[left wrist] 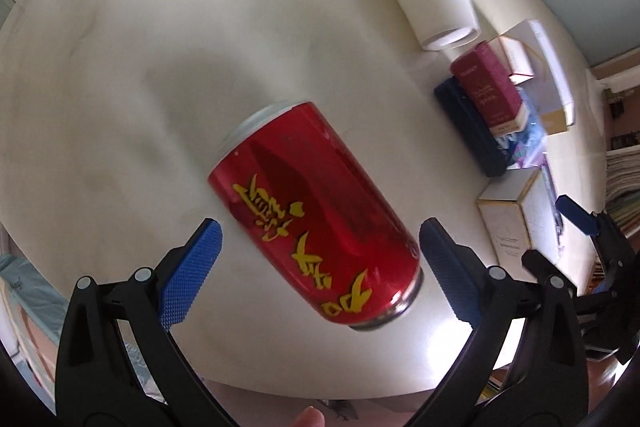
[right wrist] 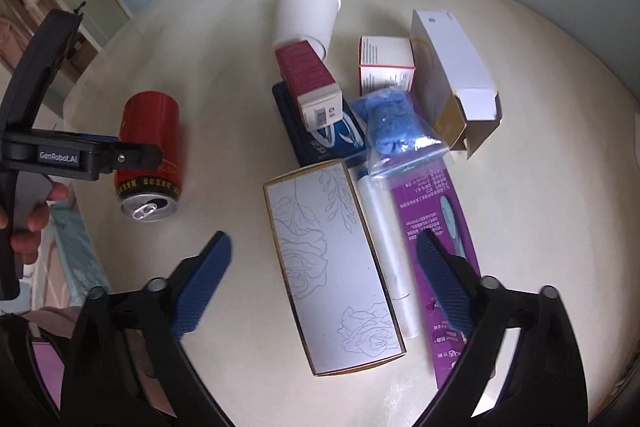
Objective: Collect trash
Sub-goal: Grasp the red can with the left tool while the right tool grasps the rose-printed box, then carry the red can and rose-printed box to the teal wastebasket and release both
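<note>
A red drink can [left wrist: 320, 211] with yellow characters lies on its side on the round cream table [left wrist: 140, 47]. My left gripper [left wrist: 320, 231] is open and straddles the can, with a gap at each blue pad. In the right wrist view the same can [right wrist: 150, 131] shows its opened top, and one of the left gripper's fingers [right wrist: 132, 157] crosses in front of it. My right gripper [right wrist: 324, 241] is open above a white box printed with roses [right wrist: 332, 267], and its pads are clear of the box.
Trash lies in a cluster: a tipped white paper cup [right wrist: 306, 15], a maroon box [right wrist: 308, 83], a dark blue pack [right wrist: 320, 143], bagged blue gloves [right wrist: 394, 123], an open white carton [right wrist: 456, 75], a purple package [right wrist: 436, 195] and a white tube [right wrist: 384, 227]. A hand [right wrist: 32, 223] holds the left gripper.
</note>
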Action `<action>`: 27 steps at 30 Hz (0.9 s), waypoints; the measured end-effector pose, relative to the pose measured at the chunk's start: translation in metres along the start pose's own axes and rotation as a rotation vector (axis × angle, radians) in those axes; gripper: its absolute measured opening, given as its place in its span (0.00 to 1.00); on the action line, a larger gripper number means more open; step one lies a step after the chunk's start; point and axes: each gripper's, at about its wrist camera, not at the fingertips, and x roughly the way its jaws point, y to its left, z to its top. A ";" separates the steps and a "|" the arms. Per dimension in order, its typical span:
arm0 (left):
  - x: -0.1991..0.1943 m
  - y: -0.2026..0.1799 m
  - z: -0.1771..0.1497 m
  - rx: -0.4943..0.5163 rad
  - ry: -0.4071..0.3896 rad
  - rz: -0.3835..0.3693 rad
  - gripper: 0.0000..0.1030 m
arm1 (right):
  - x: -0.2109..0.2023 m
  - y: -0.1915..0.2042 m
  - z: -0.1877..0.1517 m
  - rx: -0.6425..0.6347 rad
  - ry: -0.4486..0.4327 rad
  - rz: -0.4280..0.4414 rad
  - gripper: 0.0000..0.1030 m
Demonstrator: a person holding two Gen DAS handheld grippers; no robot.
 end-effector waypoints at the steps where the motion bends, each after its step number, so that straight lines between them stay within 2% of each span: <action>1: 0.003 0.000 0.001 -0.007 0.002 0.005 0.93 | 0.004 -0.002 0.000 0.002 0.017 0.009 0.69; 5: 0.014 0.004 0.000 -0.040 0.013 0.029 0.93 | 0.014 -0.006 0.000 -0.017 0.042 0.026 0.69; 6: 0.016 0.005 0.000 -0.044 0.016 0.031 0.90 | 0.014 -0.006 -0.002 -0.021 0.048 0.035 0.67; 7: 0.019 0.006 0.000 -0.048 0.020 0.022 0.78 | 0.015 -0.007 -0.004 -0.022 0.057 0.044 0.57; 8: 0.021 0.008 0.000 -0.052 0.030 0.014 0.68 | 0.016 -0.008 -0.003 -0.018 0.065 0.058 0.54; 9: 0.023 0.010 0.000 -0.053 0.035 0.013 0.66 | 0.017 -0.009 -0.002 -0.011 0.065 0.068 0.54; 14: 0.018 0.015 -0.001 -0.001 -0.001 0.010 0.65 | 0.011 -0.016 0.002 0.029 0.040 0.129 0.51; 20: 0.001 0.019 0.000 0.086 -0.051 0.032 0.65 | -0.011 -0.028 0.011 0.087 -0.025 0.155 0.51; 27: -0.014 0.020 0.010 0.197 -0.091 0.005 0.65 | -0.042 -0.025 0.006 0.171 -0.113 0.105 0.51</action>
